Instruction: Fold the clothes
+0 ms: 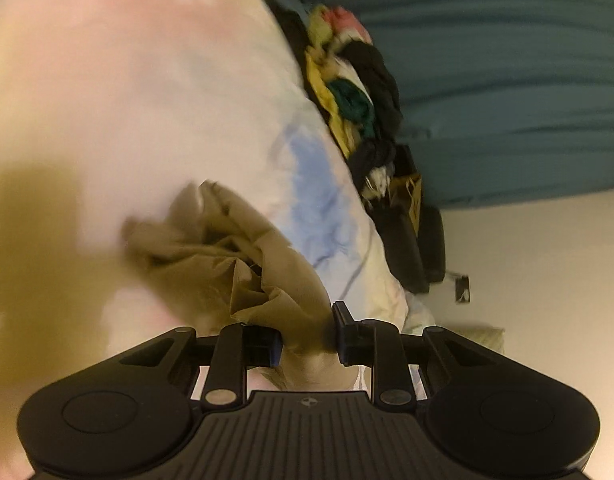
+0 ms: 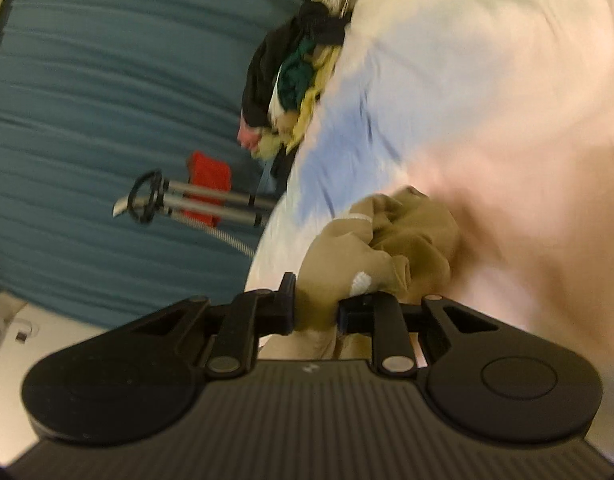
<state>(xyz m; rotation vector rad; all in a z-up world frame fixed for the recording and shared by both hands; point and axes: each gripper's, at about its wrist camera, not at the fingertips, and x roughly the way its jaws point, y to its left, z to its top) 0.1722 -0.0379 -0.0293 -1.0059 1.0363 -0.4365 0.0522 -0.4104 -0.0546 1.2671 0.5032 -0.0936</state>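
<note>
A khaki garment (image 1: 243, 256) hangs bunched from my left gripper (image 1: 307, 336), whose jaws are shut on its fabric. The same khaki garment (image 2: 391, 236), with a small white label, is bunched in my right gripper (image 2: 317, 312), which is also shut on it. Both views are tilted and blurred. Behind the garment lies a pale bed sheet (image 1: 139, 92) with pink and blue patches, which also shows in the right wrist view (image 2: 487, 100).
A pile of mixed clothes (image 1: 355, 92) in black, yellow, green and pink lies along the bed's edge, also in the right wrist view (image 2: 295, 76). A teal curtain (image 1: 507, 80) is behind it. A red object (image 2: 209, 184) and metal tubes (image 2: 211, 204) stand near the curtain.
</note>
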